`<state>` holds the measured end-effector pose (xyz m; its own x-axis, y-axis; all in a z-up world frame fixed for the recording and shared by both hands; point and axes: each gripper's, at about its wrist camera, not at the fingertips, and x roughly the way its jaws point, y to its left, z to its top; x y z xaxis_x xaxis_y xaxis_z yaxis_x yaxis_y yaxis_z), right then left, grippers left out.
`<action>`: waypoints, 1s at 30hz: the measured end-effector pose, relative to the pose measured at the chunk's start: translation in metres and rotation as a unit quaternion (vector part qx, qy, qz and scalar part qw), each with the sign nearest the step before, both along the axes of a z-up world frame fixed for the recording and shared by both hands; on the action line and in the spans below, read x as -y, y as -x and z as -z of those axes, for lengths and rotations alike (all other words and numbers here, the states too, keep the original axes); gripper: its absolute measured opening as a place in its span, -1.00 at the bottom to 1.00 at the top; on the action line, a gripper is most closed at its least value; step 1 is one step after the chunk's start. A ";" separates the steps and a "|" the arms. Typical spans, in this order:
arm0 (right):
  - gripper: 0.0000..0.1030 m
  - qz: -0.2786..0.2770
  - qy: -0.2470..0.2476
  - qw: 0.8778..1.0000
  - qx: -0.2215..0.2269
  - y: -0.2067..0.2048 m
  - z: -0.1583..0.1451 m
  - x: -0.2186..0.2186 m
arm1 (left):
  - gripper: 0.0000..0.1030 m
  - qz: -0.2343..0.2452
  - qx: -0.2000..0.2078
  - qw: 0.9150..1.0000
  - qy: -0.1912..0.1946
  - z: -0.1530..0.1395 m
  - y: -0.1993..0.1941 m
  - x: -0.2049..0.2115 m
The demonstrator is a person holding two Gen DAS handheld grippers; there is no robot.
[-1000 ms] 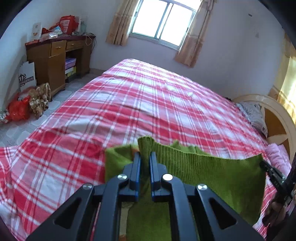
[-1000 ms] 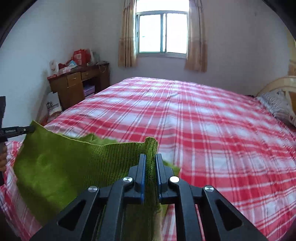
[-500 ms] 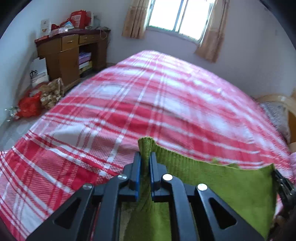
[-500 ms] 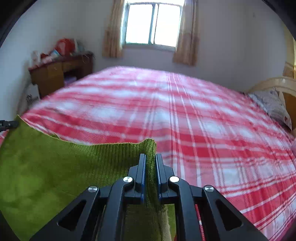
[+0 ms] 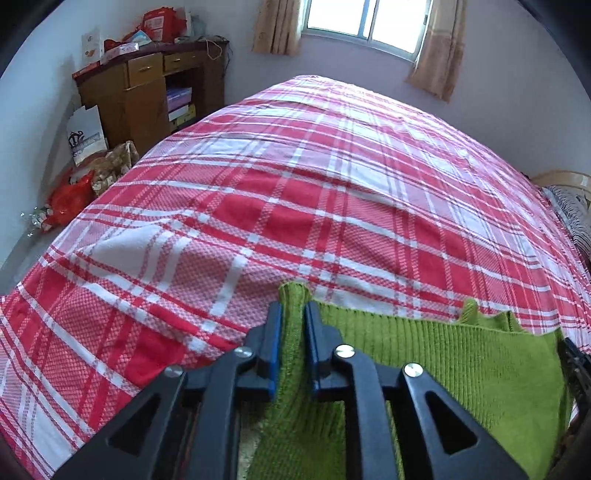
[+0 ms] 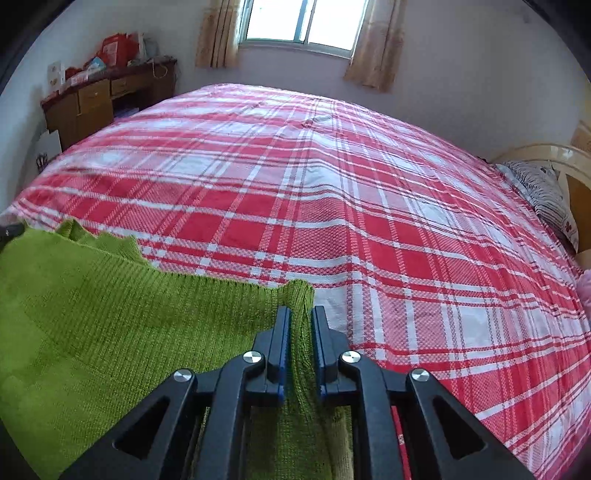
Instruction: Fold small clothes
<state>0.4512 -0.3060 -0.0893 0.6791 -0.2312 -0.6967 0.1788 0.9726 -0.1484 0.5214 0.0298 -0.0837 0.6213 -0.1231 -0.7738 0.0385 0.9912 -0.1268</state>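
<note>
Two hand-held grippers stretch a green knit [image 5: 443, 362] between them above a bed [image 5: 332, 184] spread with a red-and-white plaid cover. The left gripper [image 5: 293, 321] is clamped on one upper corner of the knit, a bunched fold of fabric poking up past its blue-lined fingers [image 5: 275, 332]. The right gripper [image 6: 301, 325] is pinched on the opposite corner in the same way, the cloth gathered between its fingers [image 6: 282, 336].

From the left wrist view, the knit runs rightward to the frame's edge, where only a dark sliver of the other gripper shows. From the right wrist view, it spreads leftward and fills the lower left, its far end cut off by the lens rim. Its top edge sags slightly and shows a notched, uneven stretch near the left gripper's side. What kind of garment it is cannot be made out; its lower part drops out of sight behind the gripper bodies, and whether it touches the bed is not visible.

Beyond the bed stand a wooden desk [image 5: 147, 85] piled with boxes and bags, a curtained window [image 6: 299, 22], and a patterned pillow [image 6: 543, 192] against a partly cropped headboard [image 6: 554, 155]. Bags on the floor [image 5: 70, 199] beside the desk are small and indistinct.
</note>
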 end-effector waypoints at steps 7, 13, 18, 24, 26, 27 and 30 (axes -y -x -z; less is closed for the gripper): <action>-0.70 0.063 -0.013 0.985 0.157 0.087 -0.071 0.011 | 0.17 -0.008 0.007 1.000 -0.028 -0.018 0.015 -0.005; -0.69 -0.018 -0.073 0.993 0.087 0.139 -0.057 -0.025 | 0.41 -0.018 0.019 0.998 -0.062 -0.037 0.070 -0.007; -0.69 -0.028 -0.085 0.995 0.045 0.151 -0.018 -0.046 | 0.47 -0.010 0.034 0.995 -0.092 -0.037 0.124 0.010; -0.68 -0.027 -0.050 0.998 0.035 0.157 0.010 -0.056 | 0.47 -0.003 0.023 0.994 -0.109 -0.023 0.150 0.022; -0.67 -0.027 -0.044 0.998 0.037 0.158 0.010 -0.057 | 0.47 -0.005 0.018 0.994 -0.111 -0.020 0.154 0.023; -0.67 -0.027 -0.043 0.998 0.038 0.158 0.010 -0.058 | 0.47 -0.005 0.020 0.994 -0.112 -0.022 0.161 0.023; -0.67 -0.027 -0.045 0.998 0.031 0.153 0.009 -0.055 | 0.47 -0.007 0.029 0.993 -0.117 -0.027 0.168 0.021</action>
